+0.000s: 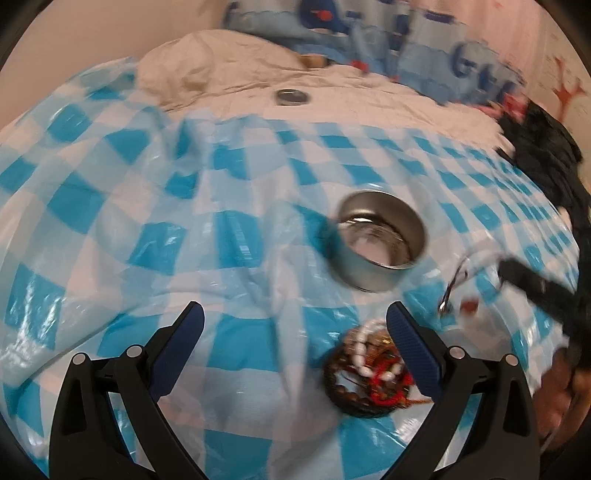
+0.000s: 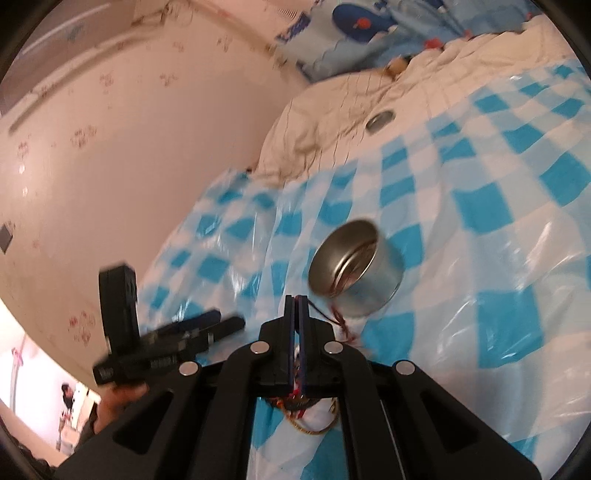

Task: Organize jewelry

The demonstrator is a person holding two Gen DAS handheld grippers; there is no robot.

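A round metal tin [image 1: 380, 242] stands open on the blue-and-white checked plastic sheet [image 1: 221, 229]; it also shows in the right wrist view [image 2: 356, 267]. A pile of bead bracelets [image 1: 369, 373], white, brown and red, lies beside my left gripper's right finger. My left gripper [image 1: 295, 321] is open and empty above the sheet. My right gripper [image 2: 296, 300] is shut on a thin red braided cord bracelet [image 2: 341, 323] that hangs just in front of the tin. In the left wrist view the right gripper [image 1: 532, 284] and the dangling bracelet [image 1: 452, 291] show blurred at right.
The tin's lid [image 1: 292, 96] lies far back on a rumpled cream quilt [image 1: 229, 77]. Blue pillows [image 1: 369, 29] line the headboard. A black garment [image 1: 546, 155] lies at the right edge. A pink wall [image 2: 129, 147] borders the bed.
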